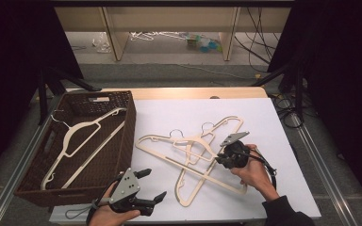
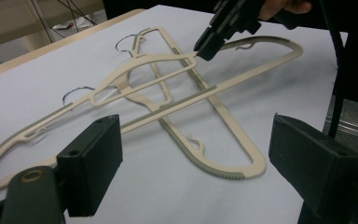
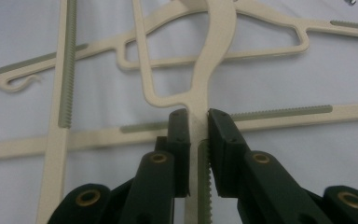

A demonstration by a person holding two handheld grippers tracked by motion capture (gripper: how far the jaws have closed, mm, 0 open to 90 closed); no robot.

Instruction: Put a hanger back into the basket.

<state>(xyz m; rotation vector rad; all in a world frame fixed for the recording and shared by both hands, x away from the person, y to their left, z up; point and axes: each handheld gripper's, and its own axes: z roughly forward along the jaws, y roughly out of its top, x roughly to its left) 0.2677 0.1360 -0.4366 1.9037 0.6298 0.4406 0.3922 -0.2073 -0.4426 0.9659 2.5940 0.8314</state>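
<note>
Two cream plastic hangers [image 1: 188, 141] with wire hooks lie crossed on the white table top. My right gripper [image 1: 219, 157] reaches into their crossing, and in the right gripper view its jaws [image 3: 198, 135] are shut on one thin ribbed arm of a hanger [image 3: 219, 28], just below the neck. The left gripper view shows that gripper [image 2: 205, 46] pinching the hanger at the far side. My left gripper [image 1: 153, 184] hovers near the table's front edge. Its pads [image 2: 93, 163] stand wide apart and hold nothing.
A brown wicker basket [image 1: 122, 141] stands at the left of the table with another cream hanger [image 1: 82, 129] inside it. Black curtains flank the table, and cables lie on the floor [image 1: 264, 52] beyond it.
</note>
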